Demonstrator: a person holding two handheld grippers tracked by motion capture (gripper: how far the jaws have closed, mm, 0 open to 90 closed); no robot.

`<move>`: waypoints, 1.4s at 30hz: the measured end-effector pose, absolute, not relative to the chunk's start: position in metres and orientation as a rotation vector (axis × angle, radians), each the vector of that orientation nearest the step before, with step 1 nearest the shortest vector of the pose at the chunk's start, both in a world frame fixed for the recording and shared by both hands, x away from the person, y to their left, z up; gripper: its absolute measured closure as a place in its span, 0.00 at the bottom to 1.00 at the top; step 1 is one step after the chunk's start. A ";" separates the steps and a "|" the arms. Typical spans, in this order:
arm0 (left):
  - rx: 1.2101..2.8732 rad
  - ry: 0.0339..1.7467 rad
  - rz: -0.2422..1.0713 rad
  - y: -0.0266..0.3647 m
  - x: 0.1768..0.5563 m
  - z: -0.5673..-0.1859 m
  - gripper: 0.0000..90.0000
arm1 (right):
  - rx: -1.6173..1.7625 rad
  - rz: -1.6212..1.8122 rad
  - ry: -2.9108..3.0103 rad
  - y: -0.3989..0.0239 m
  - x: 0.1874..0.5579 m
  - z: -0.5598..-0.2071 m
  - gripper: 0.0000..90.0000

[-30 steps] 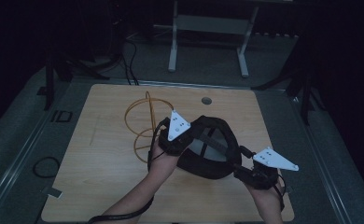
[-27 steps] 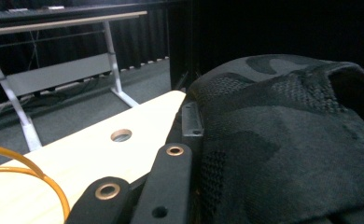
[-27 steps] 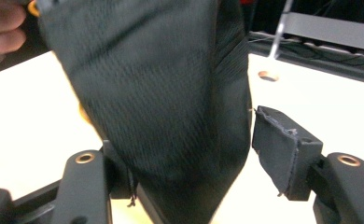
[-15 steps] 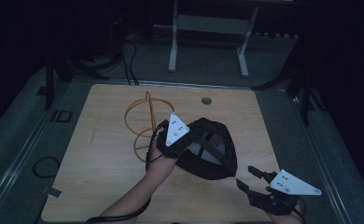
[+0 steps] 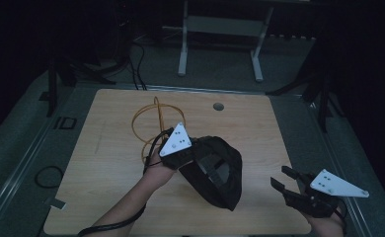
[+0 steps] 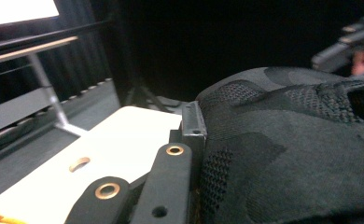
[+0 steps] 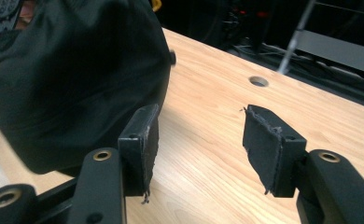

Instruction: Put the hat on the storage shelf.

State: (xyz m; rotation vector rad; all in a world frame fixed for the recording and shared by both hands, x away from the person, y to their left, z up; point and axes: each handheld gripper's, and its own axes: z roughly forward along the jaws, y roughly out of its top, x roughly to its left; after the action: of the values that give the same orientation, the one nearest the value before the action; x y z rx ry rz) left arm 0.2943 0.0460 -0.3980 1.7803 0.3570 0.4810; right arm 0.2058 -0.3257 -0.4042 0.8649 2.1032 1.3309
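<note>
- The right gripper [image 5: 285, 178] has let go of the black cap [image 5: 215, 170] and pulled away toward the table's near right corner; a second ago it was at the cap's right edge.
- Its jaws stand apart with nothing between them and have just been narrowing a little.
- The left gripper [image 5: 180, 154] stays clamped on the cap's left edge, so it alone holds the cap, just right of the orange cable loop [image 5: 148, 123], over the middle of the wooden table [image 5: 259, 128].
- Judging from this, the two-handed shaping looks finished; the right claw seems free to re-grip elsewhere.

Dim overall; room bg near black; tabletop [image 5: 121, 163] lit from above; close-ups soft, slight blur
</note>
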 end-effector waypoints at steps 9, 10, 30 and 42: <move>1.731 0.187 0.321 0.063 0.297 -0.393 0.99 | 0.646 1.304 2.217 -0.295 0.209 -0.397 0.54; 1.731 0.187 0.321 0.063 0.297 -0.393 0.99 | 0.619 1.307 2.218 -0.292 0.209 -0.396 0.54; 1.677 -0.022 0.110 0.061 0.299 -0.389 0.99 | 0.177 1.357 2.359 -0.237 0.203 -0.372 0.63; 1.677 -0.016 0.123 0.057 0.301 -0.391 0.99 | 0.134 1.296 2.367 -0.229 0.202 -0.373 0.98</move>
State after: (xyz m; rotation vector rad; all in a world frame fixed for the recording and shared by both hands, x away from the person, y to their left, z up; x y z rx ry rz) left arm 0.3009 0.0566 -0.3906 1.6765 -0.0156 0.1230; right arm 0.2017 -0.2294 -0.3733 0.1336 2.3672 1.2958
